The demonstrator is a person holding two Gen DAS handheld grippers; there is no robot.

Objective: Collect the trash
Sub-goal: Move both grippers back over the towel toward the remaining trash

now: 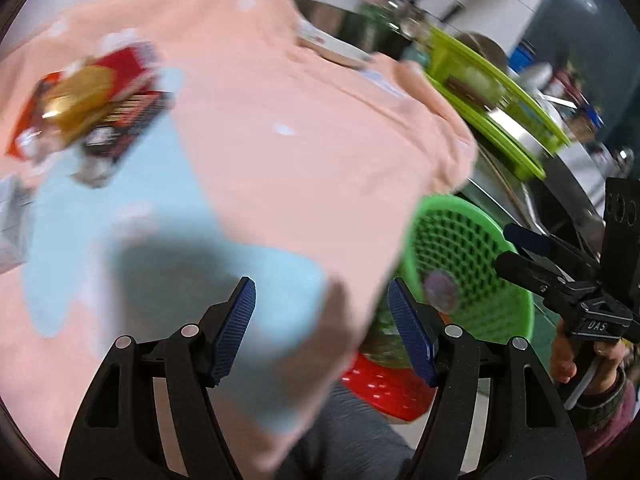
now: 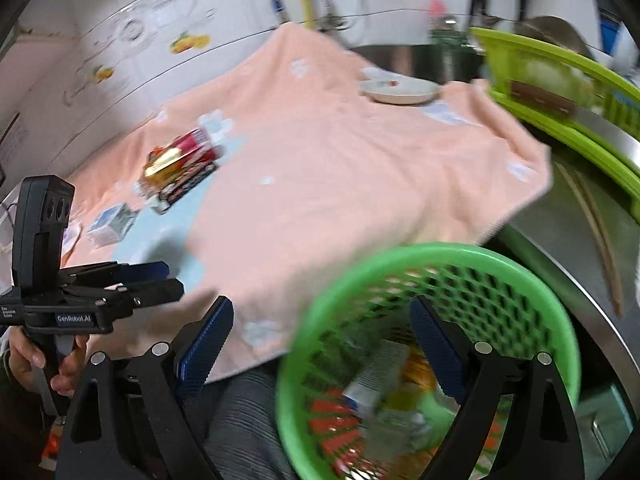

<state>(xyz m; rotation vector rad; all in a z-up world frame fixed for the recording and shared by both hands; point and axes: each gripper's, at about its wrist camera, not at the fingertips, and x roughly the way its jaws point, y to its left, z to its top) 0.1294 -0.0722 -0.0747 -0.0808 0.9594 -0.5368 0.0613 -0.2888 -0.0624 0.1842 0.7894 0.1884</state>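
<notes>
A red and gold snack wrapper [image 1: 84,108] lies on the peach cloth [image 1: 280,140] at the far left; it also shows in the right wrist view [image 2: 180,168]. A small white carton [image 2: 112,224] lies near it. A green mesh basket [image 2: 432,340] sits off the cloth's near edge and holds several pieces of trash; it shows in the left wrist view [image 1: 460,264] too. My left gripper [image 1: 322,332] is open and empty above the cloth. My right gripper [image 2: 320,356] is open and empty over the basket.
A white plate [image 2: 400,90] sits at the cloth's far side. A lime green rack [image 2: 560,92] stands on a steel sink counter [image 2: 580,248] at the right. Bottles stand by the tiled wall [image 2: 120,48]. A red stool [image 1: 384,388] is below.
</notes>
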